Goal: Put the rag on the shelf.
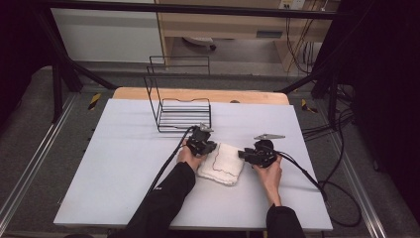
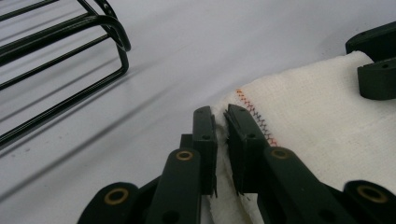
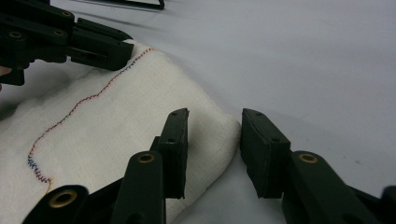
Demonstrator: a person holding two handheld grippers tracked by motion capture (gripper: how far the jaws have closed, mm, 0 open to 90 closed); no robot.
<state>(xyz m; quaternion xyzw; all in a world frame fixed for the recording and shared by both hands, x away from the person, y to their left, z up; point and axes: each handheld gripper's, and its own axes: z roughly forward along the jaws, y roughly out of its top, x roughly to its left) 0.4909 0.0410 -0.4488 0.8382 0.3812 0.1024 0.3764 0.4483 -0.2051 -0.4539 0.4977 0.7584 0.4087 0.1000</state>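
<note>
High view: folded white towel (image 1: 222, 163) near table (image 1: 124, 148) front, between both grippers.
Left gripper (image 2: 221, 122): clamped on towel edge by stitched hem.
Right gripper (image 3: 215, 135): jaws apart, straddling folded corner; seat deeper before closing.
Wire rack (image 1: 178, 106): behind towel, clear of path.

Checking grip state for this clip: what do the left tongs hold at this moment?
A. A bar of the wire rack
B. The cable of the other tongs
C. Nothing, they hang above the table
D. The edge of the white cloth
D: in the left gripper view, the left tongs are pinched shut on the stitched edge of the white cloth, while the wire rack stands apart.
</note>
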